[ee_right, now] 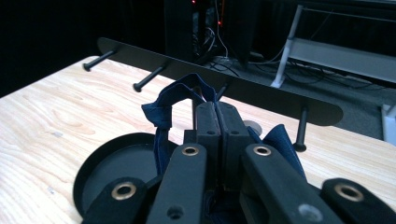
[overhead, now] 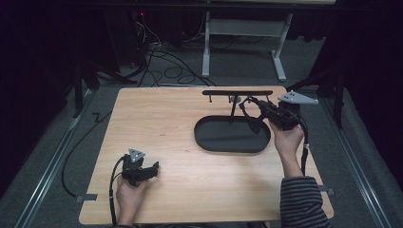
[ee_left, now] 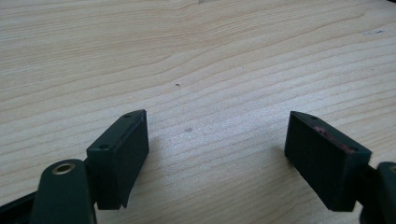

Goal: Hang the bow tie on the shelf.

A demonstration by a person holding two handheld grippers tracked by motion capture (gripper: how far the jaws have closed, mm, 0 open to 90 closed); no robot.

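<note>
Right gripper (ee_right: pixel 215 122): jaws pressed together on a dark blue strap (ee_right: pixel 173 103), whose loop stands up and open just above the jaw tips. In the high view this gripper (overhead: pixel 259 113) is held near the far right corner of the desk (overhead: pixel 157 118), above the right end of the black oval tray (overhead: pixel 207 140).

Key relation: the peg rail (ee_right: pixel 261 95) lies just beyond the strap loop, its long axis running along the far edge of the desk, pegs (ee_right: pixel 148 78) pointing back toward the gripper. Judged next move: carry the loop forward and drop it over a peg; the nearest peg sits almost directly behind the loop.

Left gripper (overhead: pixel 142 172): jaws wide apart, nothing between them, resting near the near left corner, well apart from the rail.
</note>
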